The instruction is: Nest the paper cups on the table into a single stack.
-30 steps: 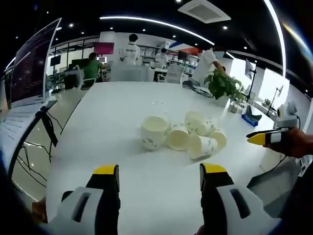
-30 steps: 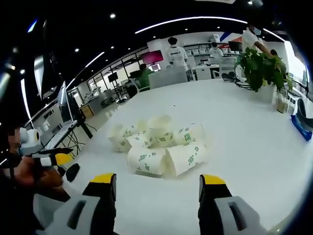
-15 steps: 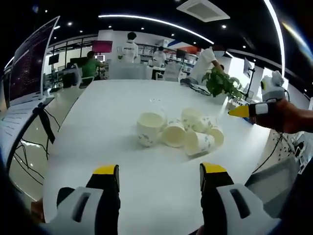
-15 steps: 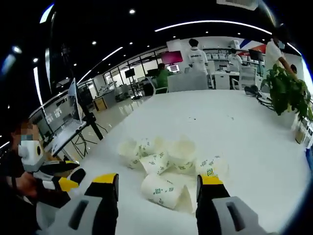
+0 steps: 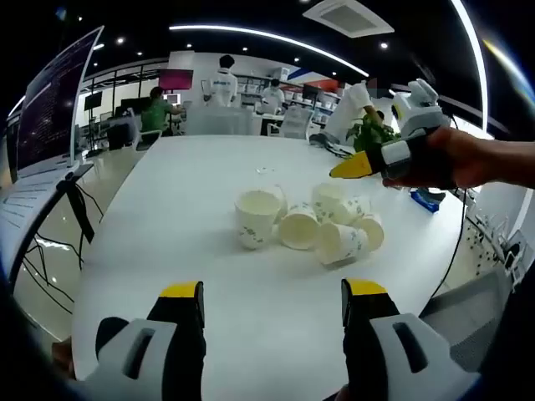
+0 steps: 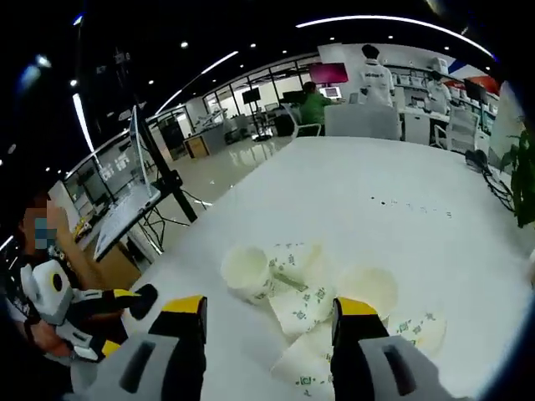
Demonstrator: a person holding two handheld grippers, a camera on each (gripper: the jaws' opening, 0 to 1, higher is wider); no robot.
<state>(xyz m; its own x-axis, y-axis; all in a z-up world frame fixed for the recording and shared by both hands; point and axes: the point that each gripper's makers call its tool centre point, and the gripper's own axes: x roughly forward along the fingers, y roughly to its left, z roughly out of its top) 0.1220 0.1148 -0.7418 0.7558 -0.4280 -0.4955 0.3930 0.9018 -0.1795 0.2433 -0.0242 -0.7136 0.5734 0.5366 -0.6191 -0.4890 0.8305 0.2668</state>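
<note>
Hovering low at the near table edge, left gripper (image 5: pixel 272 301) shows both yellow-tipped jaws at bottom of the left gripper view, spread apart, nothing between them. Cups (image 5: pixel 311 225) sit mid-frame on the white table (image 5: pixel 167 242), well apart from those jaws.

Cluster, left gripper view: one upright cup (image 5: pixel 255 217) at the left end, mouth up, green print on its side. Just beside it a tipped cup (image 5: pixel 298 228), mouth facing the camera. Lying cup (image 5: pixel 340 244) at lower right of the group, touching its neighbours. More cups behind; exact count cannot be told.

Right gripper (image 5: pixel 358 164) enters from the right in the upper right of that view, held in a hand (image 5: pixel 468 161), yellow tip above the far cups, not touching them. Whether its jaws are apart or together cannot be told from this side.

Right gripper view: own jaws (image 6: pixel 266 319) rise at bottom centre, released, gap unfilled. Cups (image 6: pixel 313 292) lie just beyond and partly between the jaw tips in frame; contact cannot be told. One cup (image 6: pixel 247 272) lies on its side at left, mouth toward the camera. Left gripper (image 6: pixel 109 302) appears at lower left.

Plant (image 5: pixel 378 138) stands at the far right table edge. Monitor (image 5: pixel 50 109) at upper left.
</note>
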